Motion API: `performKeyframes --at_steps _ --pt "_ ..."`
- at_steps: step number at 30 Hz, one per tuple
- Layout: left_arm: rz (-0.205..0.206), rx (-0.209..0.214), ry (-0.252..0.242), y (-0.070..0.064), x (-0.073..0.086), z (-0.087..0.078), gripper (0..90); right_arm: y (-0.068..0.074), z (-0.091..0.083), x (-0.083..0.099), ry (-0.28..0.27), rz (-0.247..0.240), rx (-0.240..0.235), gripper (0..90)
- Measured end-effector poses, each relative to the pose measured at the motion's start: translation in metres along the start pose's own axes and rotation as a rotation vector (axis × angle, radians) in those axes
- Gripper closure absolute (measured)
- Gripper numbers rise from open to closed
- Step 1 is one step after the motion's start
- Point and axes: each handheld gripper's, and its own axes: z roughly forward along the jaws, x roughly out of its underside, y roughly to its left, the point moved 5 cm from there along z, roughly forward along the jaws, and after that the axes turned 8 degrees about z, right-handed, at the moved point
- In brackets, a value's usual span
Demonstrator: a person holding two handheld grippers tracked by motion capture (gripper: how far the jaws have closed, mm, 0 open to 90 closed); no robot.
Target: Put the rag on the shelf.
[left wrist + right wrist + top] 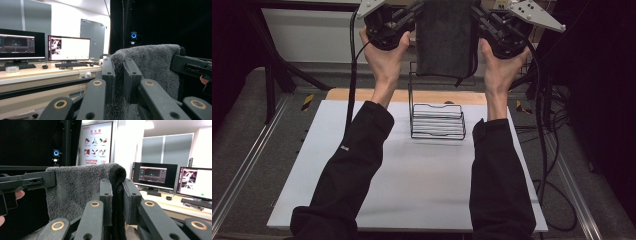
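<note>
Towel-hanging looks roughly half done: the dark grey, fluffy folded towel (446,37) is lifted clear of the white tabletop (412,170) and hangs stretched between the two grippers, high above the black wire rack (438,121), but it is not yet draped over or set into that rack, so lowering and letting go are what I judge to be left. On the left, the left gripper (404,22) is held up near the top of the high view, its hand (384,57) wrapped round the grip from below with the forearm reaching straight forward; in the left gripper view its jaws are clamped on the towel's near edge (117,75), pile squeezed between them. In the middle the towel hangs flat and upright, a loose cord dangling at its lower corner. On the right, the right gripper (484,22) mirrors this pose, wrist raised and hand (499,70) beneath, and in the right gripper view its jaws pinch the towel's folded edge (117,195) firmly.
</note>
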Motion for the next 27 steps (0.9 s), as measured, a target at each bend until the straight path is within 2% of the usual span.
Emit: performKeyframes --at_steps 4,7,11,14,17,21,27 --pt "-0.013 -0.011 -0.004 0.007 0.001 0.005 80.5 -0.001 0.009 -0.001 -0.001 -0.007 -0.001 80.2" --pt "-0.007 -0.016 0.006 0.011 0.004 0.011 80.5 -0.004 0.016 0.0 0.004 -0.002 0.005 80.2" --pt "-0.028 -0.021 0.021 0.018 0.013 0.016 80.5 -0.009 0.024 0.006 0.026 0.007 0.008 80.2" --pt "-0.028 -0.022 0.041 0.021 0.023 0.017 80.4 -0.012 0.028 0.015 0.05 0.005 0.014 80.2" --pt "-0.029 -0.015 0.059 0.023 0.032 0.017 80.4 -0.015 0.029 0.024 0.067 0.012 0.016 80.2" --pt "-0.004 -0.005 0.082 0.022 0.039 0.016 80.5 -0.019 0.029 0.035 0.089 0.02 0.022 80.2" --pt "0.01 0.014 0.115 0.019 0.05 0.014 80.4 -0.021 0.023 0.046 0.11 0.024 0.015 80.2"
